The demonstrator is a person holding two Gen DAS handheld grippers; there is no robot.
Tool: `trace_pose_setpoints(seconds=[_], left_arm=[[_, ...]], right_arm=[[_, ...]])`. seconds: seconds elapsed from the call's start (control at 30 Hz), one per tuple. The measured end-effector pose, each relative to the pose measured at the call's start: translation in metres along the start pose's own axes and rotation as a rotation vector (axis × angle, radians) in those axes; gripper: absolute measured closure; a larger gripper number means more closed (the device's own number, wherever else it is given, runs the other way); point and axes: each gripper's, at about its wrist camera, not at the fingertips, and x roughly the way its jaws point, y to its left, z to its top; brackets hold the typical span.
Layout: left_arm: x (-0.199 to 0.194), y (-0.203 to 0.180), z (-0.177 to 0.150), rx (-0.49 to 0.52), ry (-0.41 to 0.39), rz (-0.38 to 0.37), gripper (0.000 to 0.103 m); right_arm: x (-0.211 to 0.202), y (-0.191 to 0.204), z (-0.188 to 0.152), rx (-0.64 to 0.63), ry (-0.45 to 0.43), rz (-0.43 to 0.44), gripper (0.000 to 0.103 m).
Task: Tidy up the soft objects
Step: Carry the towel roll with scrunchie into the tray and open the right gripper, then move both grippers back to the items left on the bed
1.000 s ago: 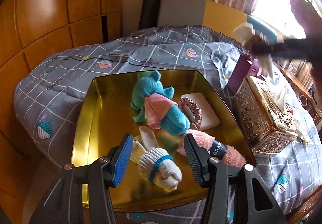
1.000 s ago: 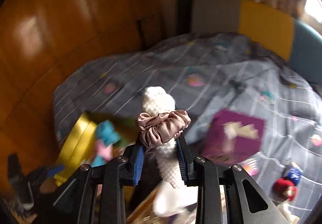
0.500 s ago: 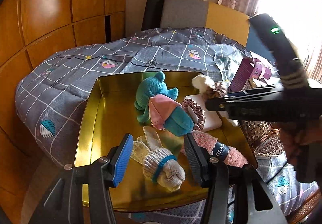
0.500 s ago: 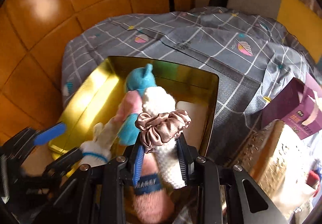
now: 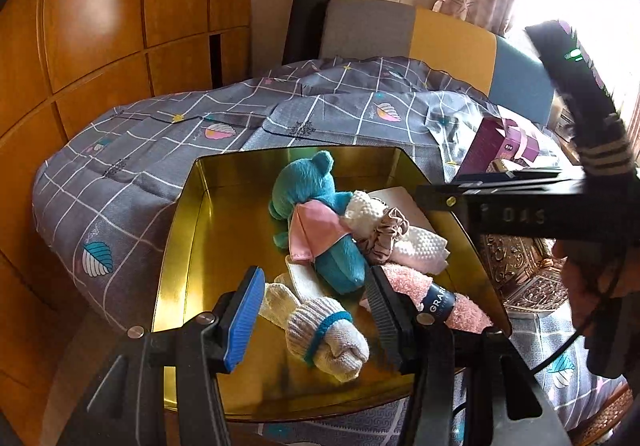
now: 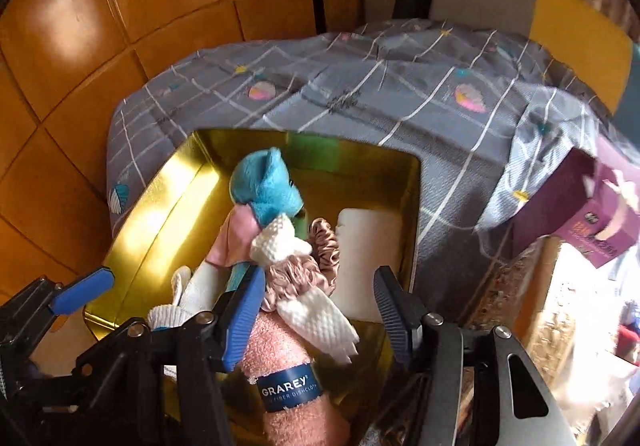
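On the grey checked bedcover sits the gold tin (image 6: 152, 201), where the right gripper (image 6: 318, 310), jaws just opening, releases the white cloth (image 6: 316, 316) onto the soft pile, while the left gripper (image 5: 314, 316) hovers spread, empty.

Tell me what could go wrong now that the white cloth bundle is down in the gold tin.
1. The white cloth bundle lies on the pile between the right gripper fingers, whose jaws have just been opening; pulling back carelessly could snag it or its beige scrunchie.
2. It leans on the teal plush and pink dishcloth roll, so it may slide.
3. The tin is crowding on that side; the left gripper hovers open over the rolled sock, close to the right one.
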Motion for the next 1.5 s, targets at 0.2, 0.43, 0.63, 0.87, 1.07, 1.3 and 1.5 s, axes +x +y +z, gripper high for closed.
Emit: trace_pose_setpoints(seconds=[0.2, 0.43, 0.63, 0.87, 1.07, 1.3, 1.5], left_arm=[[-0.005, -0.005, 0.001, 0.019, -0.009, 0.002, 0.050], [-0.016, -0.014, 0.005, 0.056, -0.042, 0.003, 0.050], [-0.025, -0.027, 0.007, 0.091, -0.061, -0.001, 0.050], [-0.037, -0.047, 0.012, 0.151, -0.093, -0.015, 0.050], [-0.049, -0.070, 0.021, 0.216, -0.129, -0.047, 0.050], [-0.055, -0.106, 0.030, 0.294, -0.150, -0.087, 0.050], [-0.057, -0.139, 0.031, 0.365, -0.149, -0.122, 0.050]], right_arm=[[-0.037, -0.003, -0.005, -0.004, -0.120, -0.068, 0.041], [-0.087, -0.023, -0.019, 0.017, -0.252, -0.143, 0.026], [-0.127, -0.058, -0.036, 0.067, -0.325, -0.217, 0.021], [-0.163, -0.111, -0.061, 0.174, -0.360, -0.316, 0.017], [-0.185, -0.162, -0.086, 0.264, -0.358, -0.420, 0.015], [-0.210, -0.224, -0.120, 0.411, -0.362, -0.500, 0.014], [-0.222, -0.271, -0.146, 0.484, -0.338, -0.592, 0.014]])
